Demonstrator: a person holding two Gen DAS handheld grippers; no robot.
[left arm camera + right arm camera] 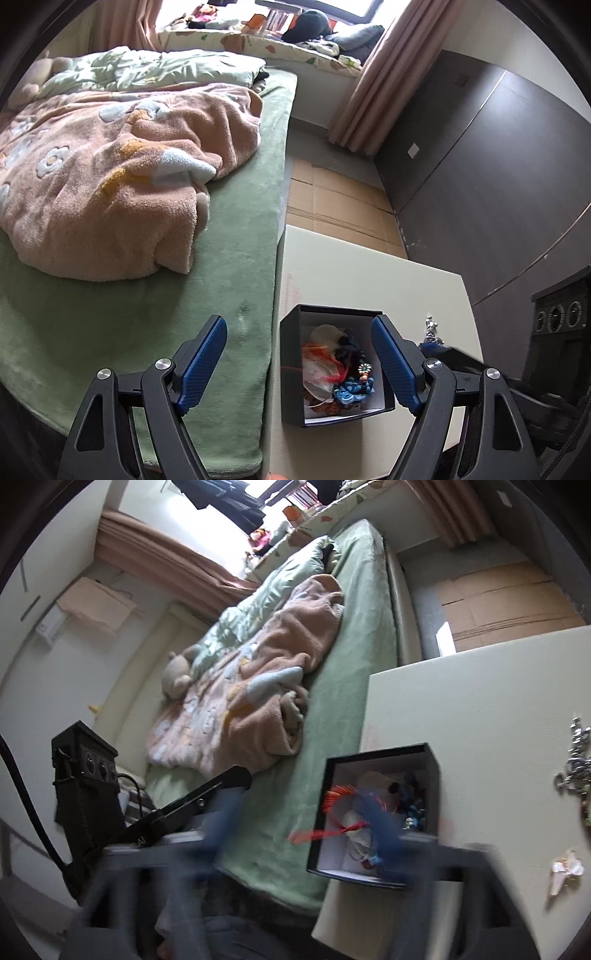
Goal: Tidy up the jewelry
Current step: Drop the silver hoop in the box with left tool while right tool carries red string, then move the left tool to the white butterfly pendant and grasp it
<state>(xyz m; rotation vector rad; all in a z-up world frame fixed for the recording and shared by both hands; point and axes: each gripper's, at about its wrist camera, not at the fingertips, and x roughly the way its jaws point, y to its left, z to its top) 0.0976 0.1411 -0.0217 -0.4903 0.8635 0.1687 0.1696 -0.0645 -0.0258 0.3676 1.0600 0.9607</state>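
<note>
A black box (291,369) with a white lining stands on the cream table (369,269) and holds several pieces of jewelry (343,373), blue, orange and beaded. My left gripper (299,334) is open and empty, above the box's left side. A silver chain (430,330) lies on the table right of the box. In the right wrist view the box (432,775) is ahead, the silver chain (576,768) and a pale shell piece (565,871) lie at the right. My right gripper (299,823) is blurred by motion, its jaws spread wide, with a red tassel (332,830) between them over the box.
A bed with a green cover (236,258) and a pink blanket (110,177) borders the table's left edge. Flattened cardboard (332,206) lies on the floor beyond the table. A black speaker (561,325) stands to the right. A dark wall panel (480,184) runs along the right.
</note>
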